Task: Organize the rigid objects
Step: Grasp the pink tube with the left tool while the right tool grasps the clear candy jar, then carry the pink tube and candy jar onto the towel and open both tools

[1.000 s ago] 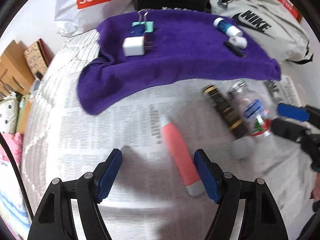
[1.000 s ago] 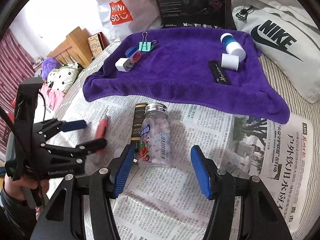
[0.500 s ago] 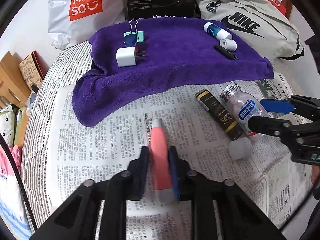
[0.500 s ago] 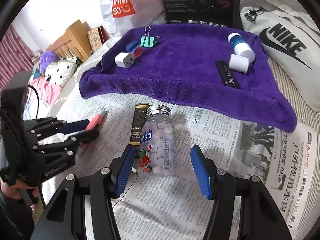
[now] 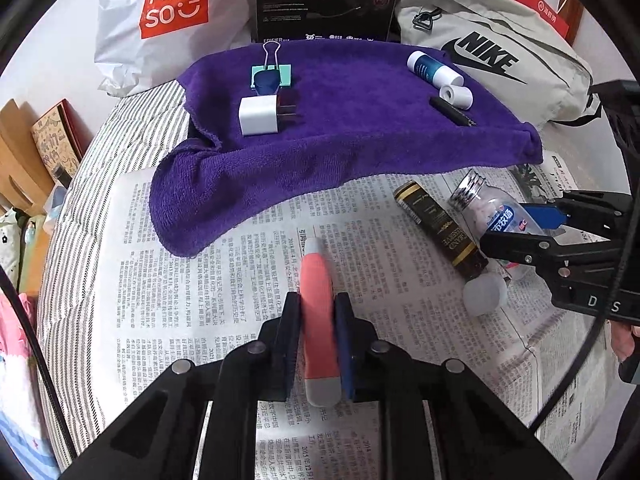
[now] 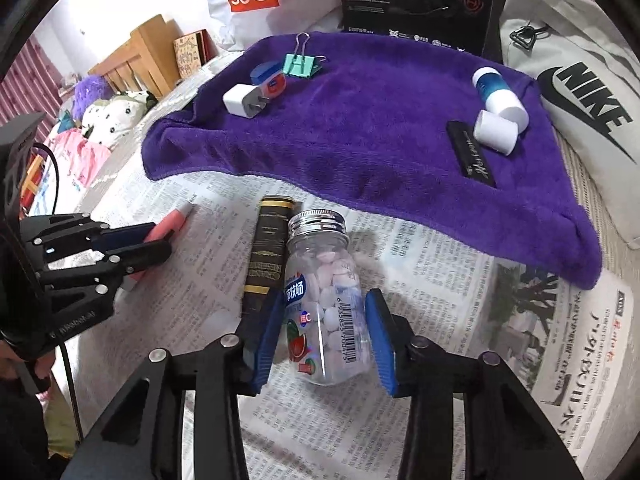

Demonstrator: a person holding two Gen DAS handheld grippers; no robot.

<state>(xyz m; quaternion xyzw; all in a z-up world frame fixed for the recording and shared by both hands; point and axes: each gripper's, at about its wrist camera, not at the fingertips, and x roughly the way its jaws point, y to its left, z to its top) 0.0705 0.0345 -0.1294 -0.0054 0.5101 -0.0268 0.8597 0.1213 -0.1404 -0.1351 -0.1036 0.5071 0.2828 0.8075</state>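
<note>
My left gripper [image 5: 317, 300] is shut on a coral-pink tube [image 5: 314, 268] with a grey end, lying on the newspaper [image 5: 180, 280]; the right wrist view shows that grip [image 6: 140, 240] from the side. A clear candy bottle [image 6: 320, 256] with a silver cap lies between the fingers of my right gripper [image 6: 325, 298], whose jaws are closing with a sliver of gap at the right pad. A dark gold-banded tube [image 6: 268, 252] lies against the bottle. On the purple towel [image 5: 340, 144] rest a white charger [image 5: 258, 120], a teal binder clip [image 5: 272, 74], a blue-white tube [image 5: 432, 68], a white cap [image 5: 456, 96].
A translucent cap [image 5: 484, 294] lies on the paper beside the dark tube. Behind the towel stand a MINISO bag [image 5: 172, 4], a black box [image 5: 324, 0] and a grey Nike bag [image 5: 488, 52]. Wooden furniture [image 6: 132, 60] and soft toys are off to the left.
My left gripper closed on the pink tube. My right gripper came down a little over the candy bottle and its jaws narrowed around it.
</note>
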